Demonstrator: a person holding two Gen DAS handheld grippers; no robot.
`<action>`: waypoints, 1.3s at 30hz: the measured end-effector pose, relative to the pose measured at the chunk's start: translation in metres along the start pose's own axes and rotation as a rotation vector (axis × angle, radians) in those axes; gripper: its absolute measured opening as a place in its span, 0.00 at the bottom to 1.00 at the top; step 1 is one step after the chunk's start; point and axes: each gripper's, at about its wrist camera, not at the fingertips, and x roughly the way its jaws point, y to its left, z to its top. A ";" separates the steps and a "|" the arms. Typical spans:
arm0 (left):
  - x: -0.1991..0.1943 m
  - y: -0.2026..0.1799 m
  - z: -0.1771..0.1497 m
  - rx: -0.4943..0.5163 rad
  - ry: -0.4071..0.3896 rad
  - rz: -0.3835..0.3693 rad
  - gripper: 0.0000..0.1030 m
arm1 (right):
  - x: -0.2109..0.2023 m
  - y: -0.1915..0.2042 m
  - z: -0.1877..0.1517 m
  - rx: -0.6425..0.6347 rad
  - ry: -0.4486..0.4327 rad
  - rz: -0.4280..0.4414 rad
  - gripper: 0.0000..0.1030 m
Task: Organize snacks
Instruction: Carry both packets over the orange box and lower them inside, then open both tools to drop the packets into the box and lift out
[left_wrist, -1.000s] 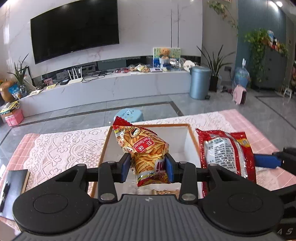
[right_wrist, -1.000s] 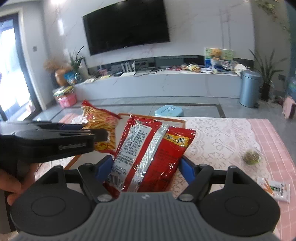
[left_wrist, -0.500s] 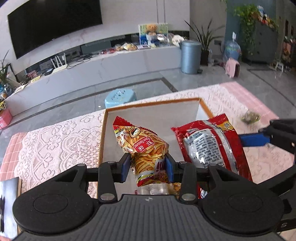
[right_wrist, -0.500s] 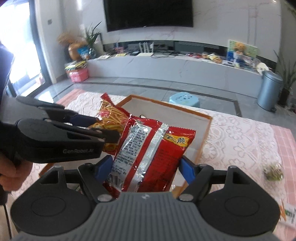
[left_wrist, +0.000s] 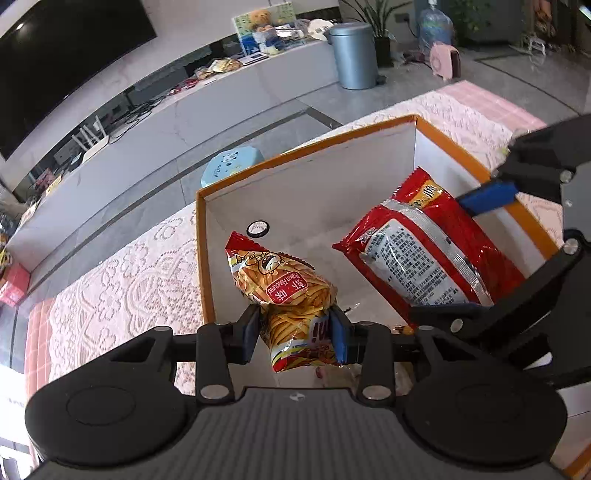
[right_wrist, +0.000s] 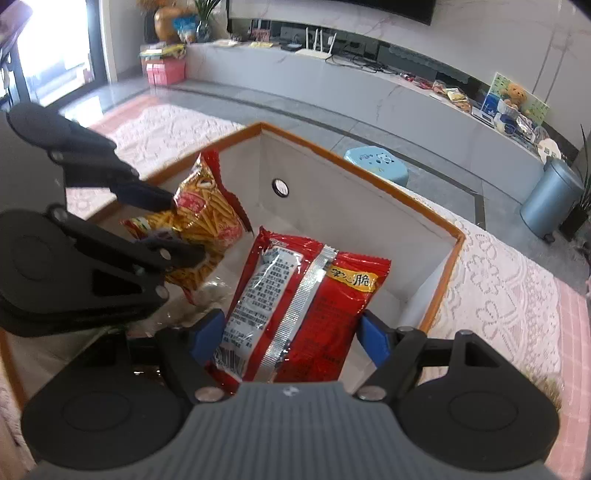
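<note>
The orange fries packet (left_wrist: 284, 291), clenched by the left gripper (left_wrist: 295, 330), and the red packet (right_wrist: 303, 306), clamped in the right gripper (right_wrist: 291, 338), both hang inside the orange-rimmed box (left_wrist: 306, 149); released together, they could land overlapping or jammed on edge.

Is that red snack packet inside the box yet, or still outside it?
Inside, but still held. The red packet hangs within the box walls, clamped by the right gripper; whether it touches the floor is unclear.

Wall-mounted TV (left_wrist: 62, 62), long white console (right_wrist: 369, 92), grey tiled floor (left_wrist: 424, 92)
</note>
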 end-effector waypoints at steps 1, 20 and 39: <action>0.003 0.002 0.003 0.006 0.001 0.000 0.43 | 0.004 0.000 0.001 -0.013 0.006 -0.004 0.73; 0.017 0.001 0.009 0.026 0.059 0.020 0.56 | 0.029 -0.002 0.013 -0.084 0.070 -0.020 0.79; -0.031 -0.002 0.006 -0.044 -0.018 0.058 0.64 | -0.012 0.008 0.008 -0.070 0.001 -0.057 0.90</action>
